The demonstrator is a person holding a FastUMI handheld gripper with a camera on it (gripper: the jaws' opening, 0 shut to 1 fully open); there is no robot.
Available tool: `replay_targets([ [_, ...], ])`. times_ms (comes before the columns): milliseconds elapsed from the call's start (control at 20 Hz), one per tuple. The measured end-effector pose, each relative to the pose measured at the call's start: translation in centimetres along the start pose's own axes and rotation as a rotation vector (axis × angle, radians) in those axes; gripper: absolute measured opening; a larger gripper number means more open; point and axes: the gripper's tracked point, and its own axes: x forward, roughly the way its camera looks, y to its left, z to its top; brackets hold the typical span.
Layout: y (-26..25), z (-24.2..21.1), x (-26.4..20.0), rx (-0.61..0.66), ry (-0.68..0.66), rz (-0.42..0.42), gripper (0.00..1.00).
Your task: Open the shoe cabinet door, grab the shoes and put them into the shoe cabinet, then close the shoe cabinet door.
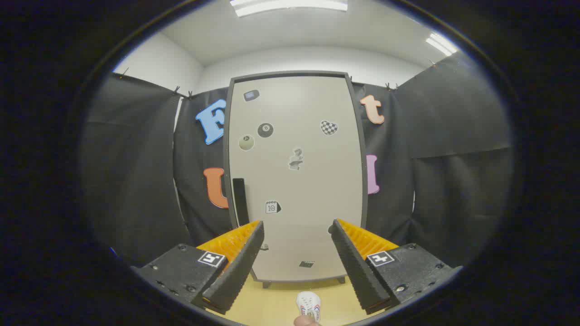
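The landmark here is the shoe cabinet door (294, 176), a pale panel in a dark frame that stands shut, upright and straight ahead of the gripper (297, 237), against the black cloth wall (453, 181).

At the left edge of the door, a little below its middle height, sits a black vertical handle (239, 201). Its long axis runs up and down, parallel to the door edge. The handle is just above and slightly left of the left finger (238, 260), and well apart from the right finger (358, 262). So, in my judgement, the coming move must carry the gripper forward and to the left, and the jaws should close across the handle from its two sides.

Moving right over the door, several small stickers (265, 130) are spread on its face.

The gripper is released: its two fingers stand wide apart with nothing between them, only the lower part of the door seen beyond.

Below the door, on the yellow floor (272, 303) and between the finger bases, lies a white shoe (308, 304), its toe end towards the door. It is nearer to the gripper than the cabinet is. The shoe waits; the door is not yet opened.
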Motion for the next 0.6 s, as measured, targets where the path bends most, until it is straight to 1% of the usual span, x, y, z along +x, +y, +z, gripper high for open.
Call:
replay_targets([
  [200, -0.35, -0.58, 0.36, -0.021, 0.012, -0.003, 0.99],
  [600, -0.14, -1.10, 0.84, -0.023, 0.016, -0.002, 0.99],
])
